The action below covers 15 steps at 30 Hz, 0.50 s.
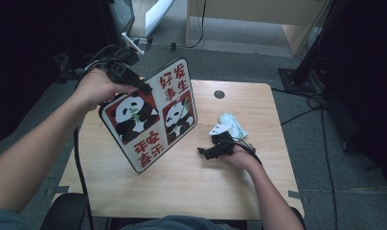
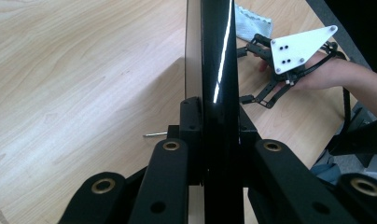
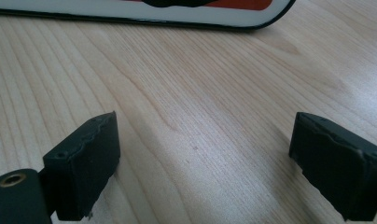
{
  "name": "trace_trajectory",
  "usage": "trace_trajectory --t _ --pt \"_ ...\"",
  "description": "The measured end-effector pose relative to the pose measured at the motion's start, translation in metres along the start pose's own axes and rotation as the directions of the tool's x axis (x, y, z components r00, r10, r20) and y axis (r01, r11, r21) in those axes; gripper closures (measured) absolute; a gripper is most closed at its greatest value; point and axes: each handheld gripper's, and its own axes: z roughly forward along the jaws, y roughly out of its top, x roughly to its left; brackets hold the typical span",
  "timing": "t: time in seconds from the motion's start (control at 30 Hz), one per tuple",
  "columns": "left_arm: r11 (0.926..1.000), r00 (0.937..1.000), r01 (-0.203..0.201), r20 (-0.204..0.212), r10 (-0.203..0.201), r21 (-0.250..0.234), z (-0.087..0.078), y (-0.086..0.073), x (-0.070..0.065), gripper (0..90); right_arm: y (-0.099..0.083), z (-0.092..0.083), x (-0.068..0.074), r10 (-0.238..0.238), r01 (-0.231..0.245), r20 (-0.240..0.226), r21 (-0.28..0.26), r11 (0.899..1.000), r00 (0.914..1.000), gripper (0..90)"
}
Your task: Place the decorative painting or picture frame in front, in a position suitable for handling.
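High view showed the left gripper [image 1: 142,88] clamped on the top edge of the panda board [image 1: 151,115], which hung tilted below it with its lower corner on the wooden table [image 1: 191,187]. The right gripper [image 1: 207,152] rested low on the table, jaws spread wide and empty, the board just ahead of them, a white cloth [image 1: 233,125] close behind.

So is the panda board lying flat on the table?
No, the panda board stands tilted up on its lower edge, clamped at the top by the left gripper.
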Motion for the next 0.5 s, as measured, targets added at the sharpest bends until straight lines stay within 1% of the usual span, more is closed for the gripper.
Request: trace_trajectory --t 0.17,0.37,0.43,0.47,0.5 --pt "1.0 1.0 -0.002 0.006 0.002 0.005 0.001 0.002 0.001 81.0 0.0 0.0 0.0 0.0 0.0 0.0 0.0 1.0 1.0 9.0" --pt "0.9999 0.9999 -0.006 0.012 0.006 0.009 0.001 0.003 0.005 80.9 0.0 0.0 0.0 0.0 0.0 0.0 0.0 1.0 1.0 9.0" --pt "0.9999 0.9997 -0.003 0.024 0.002 0.01 0.001 0.003 0.008 80.3 0.0 0.0 0.0 0.0 0.0 0.0 0.0 1.0 1.0 9.0" --pt "1.0 0.9997 -0.002 0.026 0.002 0.003 0.001 0.003 0.009 79.9 0.0 0.0 0.0 0.0 0.0 0.0 0.0 1.0 1.0 9.0" --pt "0.9999 0.9992 -0.004 0.039 0.004 -0.015 0.0 0.003 0.01 77.5 0.0 0.0 0.0 0.0 0.0 0.0 0.0 1.0 1.0 9.0"
